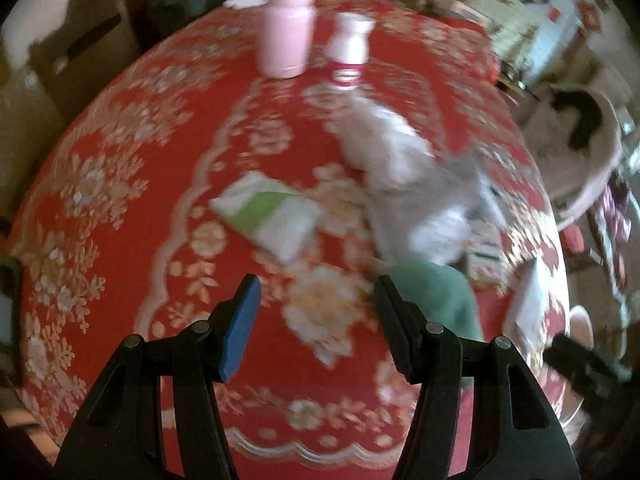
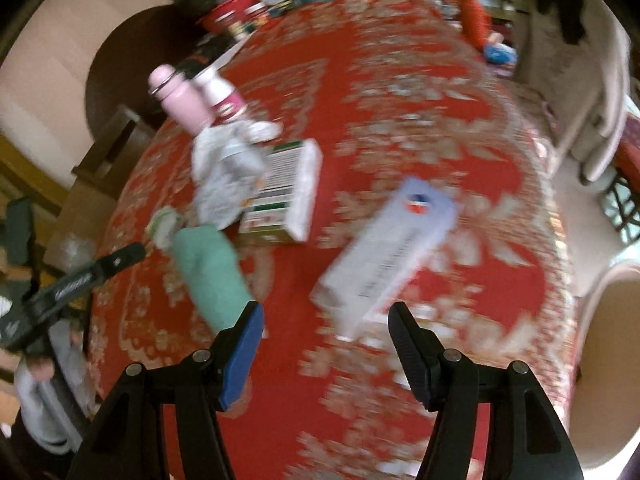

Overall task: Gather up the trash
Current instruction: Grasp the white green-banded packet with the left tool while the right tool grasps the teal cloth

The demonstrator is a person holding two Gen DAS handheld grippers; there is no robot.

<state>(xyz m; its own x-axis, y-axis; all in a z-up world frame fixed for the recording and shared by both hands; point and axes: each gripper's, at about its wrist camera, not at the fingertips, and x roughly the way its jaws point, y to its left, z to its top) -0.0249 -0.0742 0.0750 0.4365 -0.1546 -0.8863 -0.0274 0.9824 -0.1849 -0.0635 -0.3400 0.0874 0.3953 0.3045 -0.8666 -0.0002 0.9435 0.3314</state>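
While both pictures are smeared with blur, we can make out a table under a red flowered cloth (image 1: 132, 208) strewn with trash. Our left gripper (image 1: 316, 300) and right gripper (image 2: 326, 332) both hang above it with jaws parted and nothing between them.

The trash lies mid-table: one crumpled white paper heap (image 1: 384, 148), one green-and-white packet (image 1: 268, 212), one long white carton (image 2: 384, 252), one green-striped box (image 2: 288, 192) and one mint-green soft thing (image 2: 212, 272).

One pink bottle (image 1: 286, 36) and one white bottle with a pink label (image 1: 348, 52) stand side by side behind the heap, and seem to touch it.

We judge the risk is tugging the paper and toppling those bottles, or closing on the loose cloth instead.
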